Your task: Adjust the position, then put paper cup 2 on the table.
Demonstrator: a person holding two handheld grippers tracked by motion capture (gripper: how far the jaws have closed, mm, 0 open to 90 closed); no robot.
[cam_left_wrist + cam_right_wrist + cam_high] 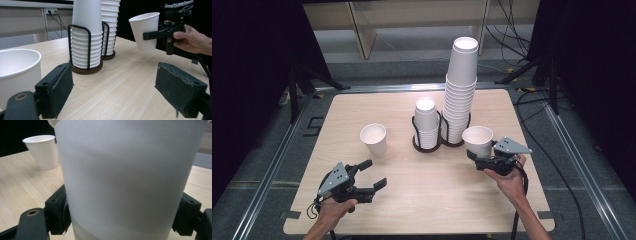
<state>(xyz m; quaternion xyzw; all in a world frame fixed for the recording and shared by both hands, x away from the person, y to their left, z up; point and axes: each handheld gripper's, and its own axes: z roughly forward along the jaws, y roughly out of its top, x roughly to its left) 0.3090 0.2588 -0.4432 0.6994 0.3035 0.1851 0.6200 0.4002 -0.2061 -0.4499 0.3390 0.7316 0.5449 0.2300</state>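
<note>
- The right tongs [473,159] are clamped on a white paper cup [477,140]; in the right gripper view a black pad presses each side of its wall, and in the left gripper view the cup [145,31] hangs clear above the wood, tilted a little, with its mouth up.
- This held cup is toward the right edge of the tabletop [437,200], just beside the taller stack of cups [460,90].
- The left tongs [375,174] stand apart with nothing between them, near the front left corner; the left gripper view shows bare wood between the two pads.
- A second loose cup [374,138] stands upright on the left half of the tabletop, beyond the left tongs and well apart from the held one.
- At the middle of the tabletop, toward the far edge, a shorter stack [426,122] sits in a black wire holder [414,131] on a dark round base, touching a like holder that carries the taller stack.
- The tabletop is pale wood grain with rounded corners, matt, with the front half bare.
- It rests in a metal frame with rails [582,170] running along both sides.
- Around it the floor is grey, black cables [512,30] trail at the far right, and black curtains [252,60] close off both sides.
- Beyond the far edge stands light wooden furniture [362,30], and the left gripper view shows a wall socket [50,10] with a plug in it.
</note>
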